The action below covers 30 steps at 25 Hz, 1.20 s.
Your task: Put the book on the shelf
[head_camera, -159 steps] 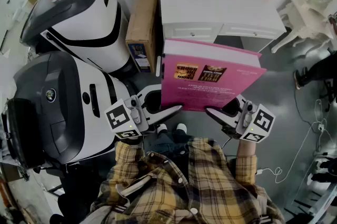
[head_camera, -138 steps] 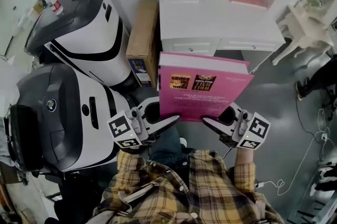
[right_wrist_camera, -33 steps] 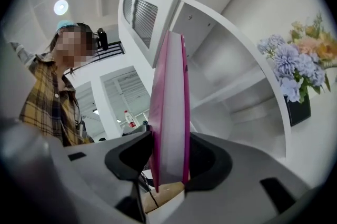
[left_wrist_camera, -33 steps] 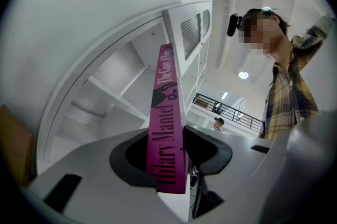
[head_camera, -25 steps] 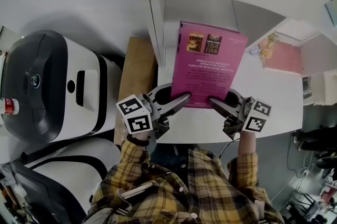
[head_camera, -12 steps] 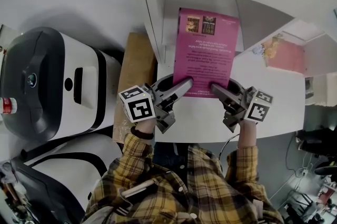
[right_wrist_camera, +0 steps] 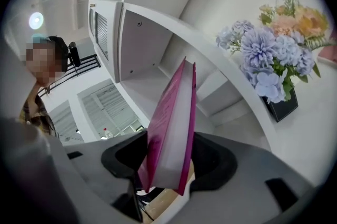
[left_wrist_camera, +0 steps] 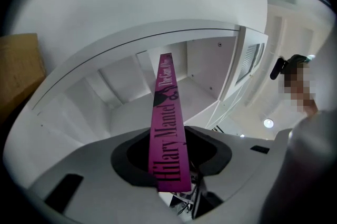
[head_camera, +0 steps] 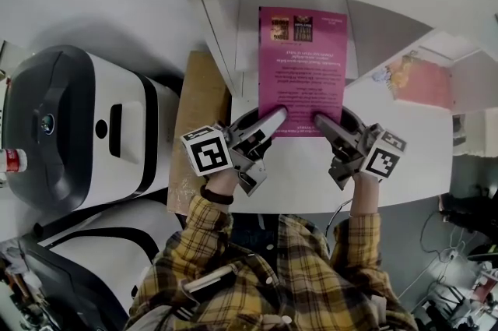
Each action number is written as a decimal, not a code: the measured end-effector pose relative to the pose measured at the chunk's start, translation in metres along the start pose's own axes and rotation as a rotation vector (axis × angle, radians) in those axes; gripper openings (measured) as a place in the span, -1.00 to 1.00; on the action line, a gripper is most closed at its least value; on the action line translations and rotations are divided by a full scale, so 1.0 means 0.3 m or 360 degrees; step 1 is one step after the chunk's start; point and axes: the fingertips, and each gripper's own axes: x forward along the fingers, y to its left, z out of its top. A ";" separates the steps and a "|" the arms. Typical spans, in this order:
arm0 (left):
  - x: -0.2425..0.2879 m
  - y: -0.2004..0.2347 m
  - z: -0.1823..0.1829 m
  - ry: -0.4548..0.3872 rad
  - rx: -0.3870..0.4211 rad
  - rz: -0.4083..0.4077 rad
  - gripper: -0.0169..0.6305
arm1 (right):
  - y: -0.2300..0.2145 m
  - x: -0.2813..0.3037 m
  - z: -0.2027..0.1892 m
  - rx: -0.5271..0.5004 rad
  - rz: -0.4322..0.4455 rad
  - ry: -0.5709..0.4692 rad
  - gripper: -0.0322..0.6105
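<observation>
Head view: book [head_camera: 302, 72] half inside shelf [head_camera: 222, 41]. Left claw [head_camera: 278, 115] grips its spine; right claw [head_camera: 318, 120] has just been opening, page edge between jaws. We risk it twisting onto the counter [head_camera: 299, 180].

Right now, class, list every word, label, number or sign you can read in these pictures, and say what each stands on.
"Hilary Mantel": black letters on the spine of the pink book, left gripper view.
"The Giant": higher on the same spine; what follows is too small to read.
Print on the back cover, head view: too blurred to read.
</observation>
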 end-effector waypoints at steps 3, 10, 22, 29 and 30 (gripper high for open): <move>0.028 0.011 0.012 -0.0002 -0.0022 0.0019 -0.44 | -0.026 -0.002 0.030 -0.0044 -0.0045 -0.0022 -0.12; 0.053 0.000 0.015 0.0003 -0.0052 -0.0005 -0.44 | -0.013 -0.058 0.039 -0.0184 -0.0162 -0.0083 -0.05; 0.148 -0.012 0.100 -0.0091 -0.0190 -0.0018 -0.45 | -0.009 -0.135 0.042 -0.0366 -0.0270 -0.0088 0.02; 0.146 0.004 0.143 -0.0188 -0.0288 -0.0022 -0.45 | -0.014 -0.078 0.060 -0.0621 -0.0383 -0.0057 0.02; 0.143 0.010 0.155 -0.0202 -0.0306 -0.0024 -0.45 | -0.013 -0.066 0.065 -0.0635 -0.0381 -0.0065 0.02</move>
